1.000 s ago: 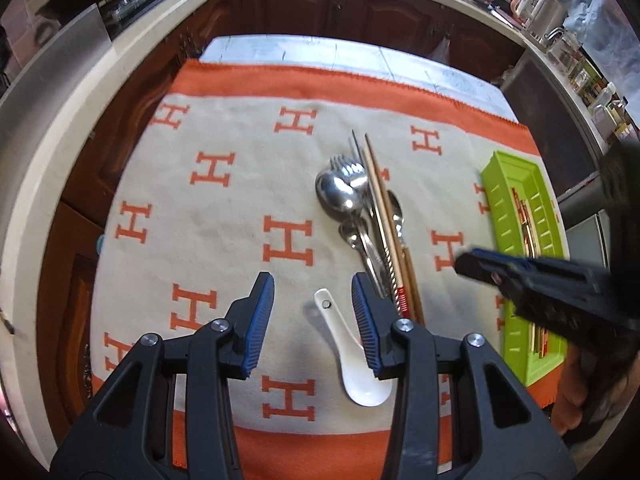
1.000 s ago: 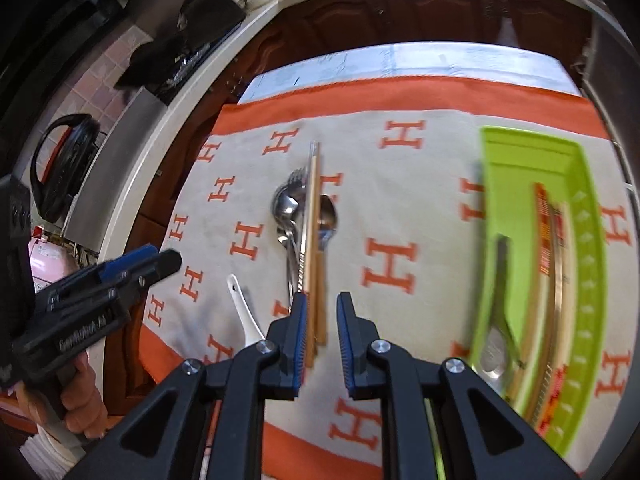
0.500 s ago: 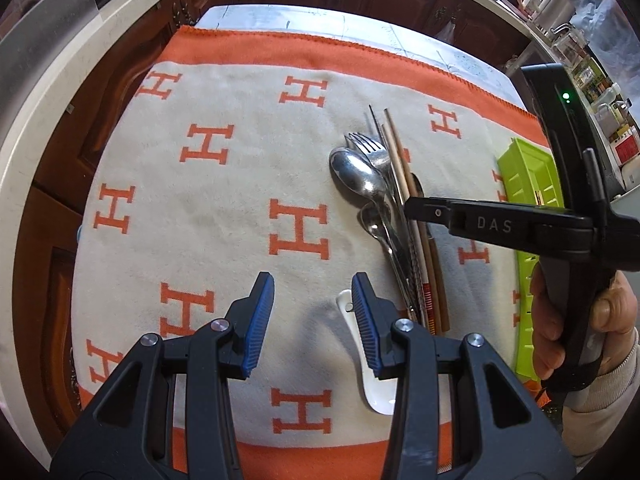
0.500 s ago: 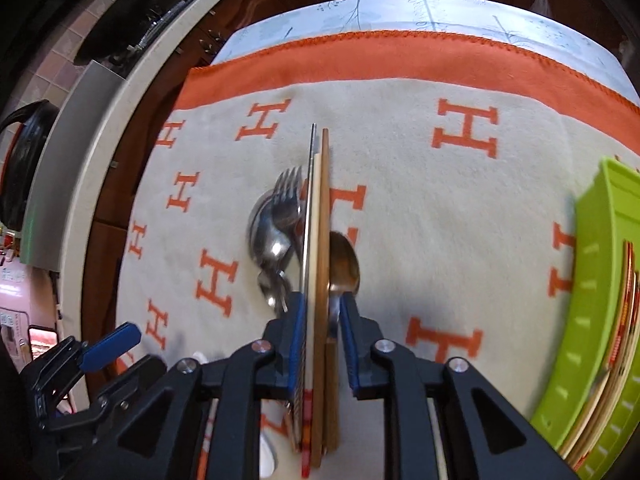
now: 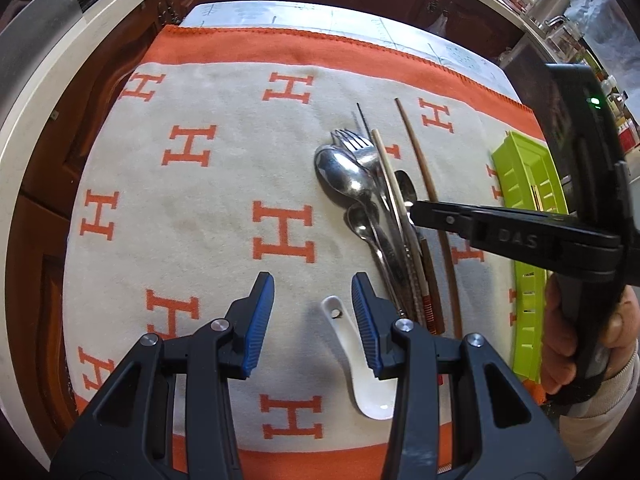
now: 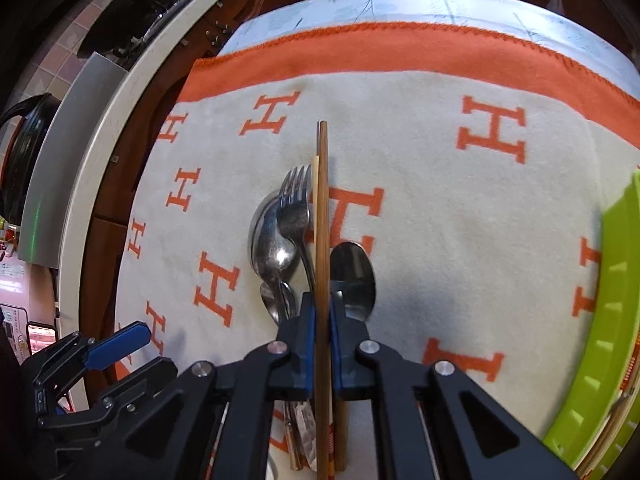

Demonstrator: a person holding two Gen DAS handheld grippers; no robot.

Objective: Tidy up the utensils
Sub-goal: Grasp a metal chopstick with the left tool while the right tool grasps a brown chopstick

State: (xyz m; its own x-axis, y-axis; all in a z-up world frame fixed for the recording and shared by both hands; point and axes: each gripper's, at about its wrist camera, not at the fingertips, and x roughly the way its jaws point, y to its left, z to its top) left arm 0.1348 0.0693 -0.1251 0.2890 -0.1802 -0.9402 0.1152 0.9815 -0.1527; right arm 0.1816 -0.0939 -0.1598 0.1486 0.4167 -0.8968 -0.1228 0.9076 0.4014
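Note:
A pile of utensils lies on the H-patterned cloth (image 5: 200, 208): a fork (image 5: 354, 144), a large steel spoon (image 5: 340, 172), smaller spoons and a pale chopstick (image 5: 386, 176). My right gripper (image 6: 321, 312) is low over the pile, its jaws closing, and its pads press on a brown chopstick (image 6: 322, 200) that runs straight ahead between them. That chopstick (image 5: 424, 168) lies slightly apart from the pile in the left wrist view. My left gripper (image 5: 312, 320) hovers open above the cloth, with a white ceramic spoon (image 5: 360, 364) partly behind its right finger.
A lime green tray (image 5: 520, 168) with chopsticks in it sits at the cloth's right edge. A person's hand (image 5: 560, 344) holds the right gripper (image 5: 414, 214). Dark wooden cabinets and a pale counter edge ring the table. The left gripper (image 6: 154, 352) shows at lower left.
The right gripper came across from the tray side, dropped onto the pile and closed on the brown chopstick, which now sits apart from the other utensils. The left gripper sank a little.

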